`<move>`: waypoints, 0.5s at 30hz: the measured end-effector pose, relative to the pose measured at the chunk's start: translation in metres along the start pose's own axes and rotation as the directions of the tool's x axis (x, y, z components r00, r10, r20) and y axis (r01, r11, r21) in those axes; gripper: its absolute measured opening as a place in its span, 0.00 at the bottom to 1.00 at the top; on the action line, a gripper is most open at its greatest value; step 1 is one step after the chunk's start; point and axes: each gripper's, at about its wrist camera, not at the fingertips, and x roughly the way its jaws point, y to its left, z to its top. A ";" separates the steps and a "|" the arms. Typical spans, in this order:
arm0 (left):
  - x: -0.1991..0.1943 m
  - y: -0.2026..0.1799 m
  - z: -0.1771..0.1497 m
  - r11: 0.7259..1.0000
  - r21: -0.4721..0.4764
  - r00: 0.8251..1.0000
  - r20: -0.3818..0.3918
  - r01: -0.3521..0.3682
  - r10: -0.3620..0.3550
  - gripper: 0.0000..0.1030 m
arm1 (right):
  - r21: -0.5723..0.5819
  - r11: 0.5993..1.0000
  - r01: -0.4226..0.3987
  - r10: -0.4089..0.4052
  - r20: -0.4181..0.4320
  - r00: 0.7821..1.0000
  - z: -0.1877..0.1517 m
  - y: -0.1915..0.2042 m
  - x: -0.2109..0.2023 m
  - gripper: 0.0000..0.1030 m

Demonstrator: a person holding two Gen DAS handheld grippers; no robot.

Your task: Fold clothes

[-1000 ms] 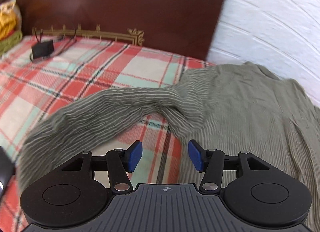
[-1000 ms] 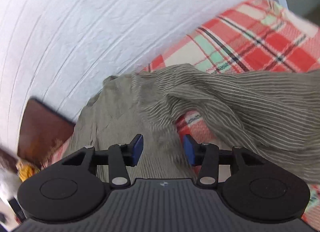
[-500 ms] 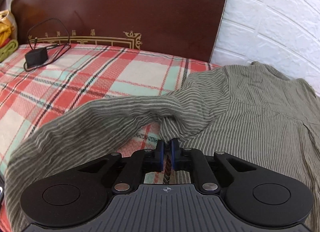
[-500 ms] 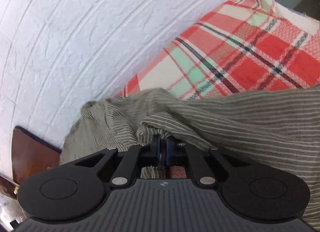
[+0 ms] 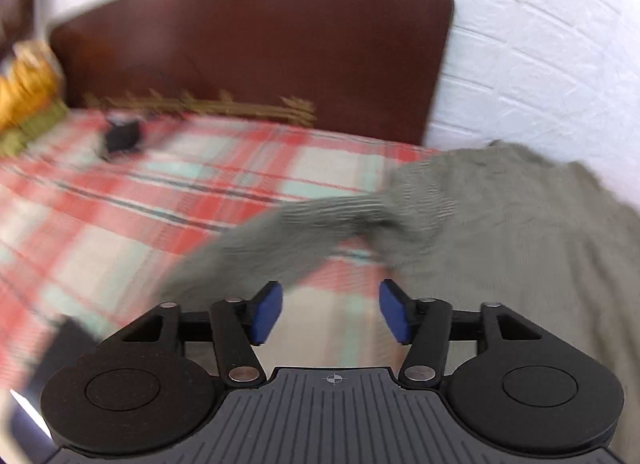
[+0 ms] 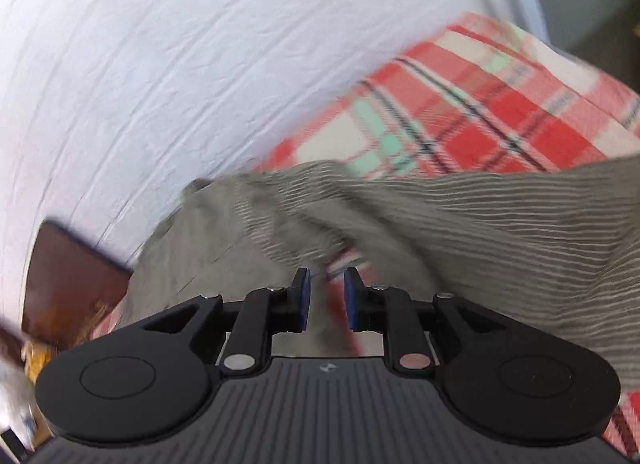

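Where blur smears both views: plaid bedspread [image 5: 168, 200], dark wooden headboard [image 5: 280, 48], white brick wall [image 6: 160, 64]. Lying rumpled on bedspread by wall, ribbed grey-green garment [image 5: 500, 232]. Left gripper [image 5: 330, 312] spread wide, empty; right gripper [image 6: 325, 296] parted narrowly, clasping nothing.

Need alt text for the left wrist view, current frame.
Open left claw, holding nothing, hovers over a plaid bedspread just short of a grey-green striped garment whose sleeve stretches left across the bed. Dark wooden headboard and white wall behind; the frame is motion-blurred.
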 end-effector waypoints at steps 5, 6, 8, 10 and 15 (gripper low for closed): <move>-0.019 0.023 -0.025 0.982 0.089 0.986 -0.006 -0.164 0.165 0.72 | -0.250 0.960 -0.125 0.105 -0.094 0.990 -0.034 0.087 -0.005 0.47; -0.022 0.031 -0.029 0.983 0.081 0.986 -0.014 -0.165 0.167 0.72 | -0.297 0.943 -0.152 0.123 -0.115 0.986 -0.040 0.105 -0.006 0.47; -0.025 0.042 -0.038 0.984 0.055 0.985 -0.025 -0.168 0.169 0.74 | -0.386 0.899 -0.206 0.154 -0.161 0.975 -0.054 0.140 -0.008 0.47; -0.028 0.053 -0.046 0.985 0.028 0.985 -0.035 -0.170 0.171 0.75 | -0.425 0.871 -0.245 0.170 -0.208 0.963 -0.070 0.164 -0.001 0.47; -0.026 0.080 -0.053 0.987 -0.085 0.990 -0.046 -0.134 0.130 0.75 | -0.480 0.811 -0.336 0.193 -0.323 0.926 -0.111 0.217 0.021 0.47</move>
